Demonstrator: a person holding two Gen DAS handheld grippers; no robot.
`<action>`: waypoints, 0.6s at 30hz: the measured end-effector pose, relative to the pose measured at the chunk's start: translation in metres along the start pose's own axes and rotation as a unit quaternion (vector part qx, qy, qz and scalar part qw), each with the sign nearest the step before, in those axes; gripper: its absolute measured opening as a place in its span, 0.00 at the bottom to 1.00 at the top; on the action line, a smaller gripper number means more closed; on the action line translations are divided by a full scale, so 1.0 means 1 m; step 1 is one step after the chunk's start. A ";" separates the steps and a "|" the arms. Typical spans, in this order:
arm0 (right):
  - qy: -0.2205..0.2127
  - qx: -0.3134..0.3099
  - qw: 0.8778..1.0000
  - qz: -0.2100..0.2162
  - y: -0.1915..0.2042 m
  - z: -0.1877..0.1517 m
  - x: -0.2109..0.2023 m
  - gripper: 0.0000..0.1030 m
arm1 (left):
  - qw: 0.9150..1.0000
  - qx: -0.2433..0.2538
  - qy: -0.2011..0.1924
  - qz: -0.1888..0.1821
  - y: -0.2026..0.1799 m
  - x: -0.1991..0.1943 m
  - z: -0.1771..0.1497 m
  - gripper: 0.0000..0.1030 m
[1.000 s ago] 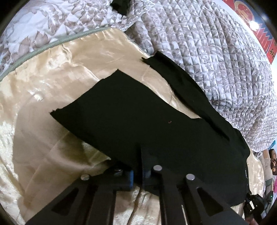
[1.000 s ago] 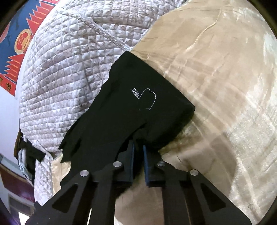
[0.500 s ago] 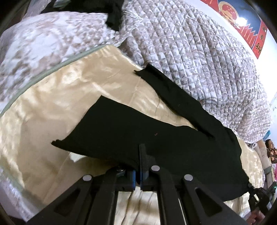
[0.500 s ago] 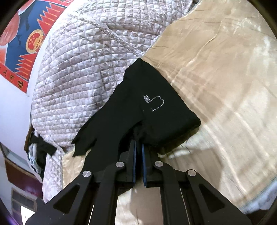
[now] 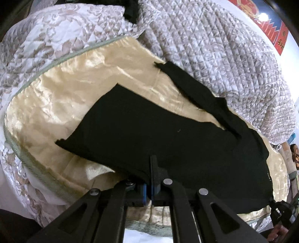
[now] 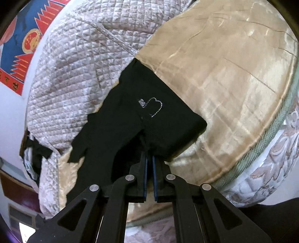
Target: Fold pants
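Note:
Black pants (image 5: pixel 168 134) lie spread on a shiny cream satin sheet (image 5: pixel 65 97), both legs reaching toward the far left. My left gripper (image 5: pixel 150 168) is shut on the pants' near edge, the cloth pinched between its blue pads. In the right wrist view the pants (image 6: pixel 134 119) show a small white stitched heart logo (image 6: pixel 155 106). My right gripper (image 6: pixel 149 158) is shut on the fabric's near edge below that logo, and the cloth bunches up from its tips. The right gripper also shows at the far lower right of the left wrist view.
A quilted grey-and-white patterned bedspread (image 5: pixel 224 56) is heaped behind the sheet. A green piped edge (image 6: pixel 271 140) borders the satin. A red and blue poster (image 6: pixel 20 43) hangs on the wall. Another dark garment (image 5: pixel 130 9) lies at the far top.
Both grippers have drawn back toward the bed's near edge with the pants held; the pants have slid along, and more of the sheet's piped border and quilt shows.

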State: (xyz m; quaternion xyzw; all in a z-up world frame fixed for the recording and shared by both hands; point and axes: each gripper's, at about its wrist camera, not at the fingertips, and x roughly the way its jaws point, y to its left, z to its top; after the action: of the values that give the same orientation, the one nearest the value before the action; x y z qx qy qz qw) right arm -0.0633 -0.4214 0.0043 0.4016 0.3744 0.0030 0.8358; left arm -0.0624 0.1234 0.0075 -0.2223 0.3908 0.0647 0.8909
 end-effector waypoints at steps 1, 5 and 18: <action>0.008 0.001 1.000 -0.008 -0.002 -0.002 0.004 0.03 | 1.000 -0.001 -0.005 0.000 0.000 -0.004 0.000 0.04; -0.002 -0.001 1.000 -0.008 0.000 -0.005 -0.002 0.03 | 1.000 0.007 -0.018 -0.004 -0.002 -0.013 -0.001 0.04; -0.054 -0.070 0.992 -0.094 0.023 -0.002 -0.041 0.17 | 0.994 -0.005 -0.040 0.098 0.006 -0.042 0.003 0.15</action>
State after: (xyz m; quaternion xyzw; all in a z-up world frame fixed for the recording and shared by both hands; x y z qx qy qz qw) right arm -0.0877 -0.4174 0.0445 0.3053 0.3634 -0.0710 0.8773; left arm -0.0906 0.1321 0.0375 -0.1846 0.3740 0.1627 0.8942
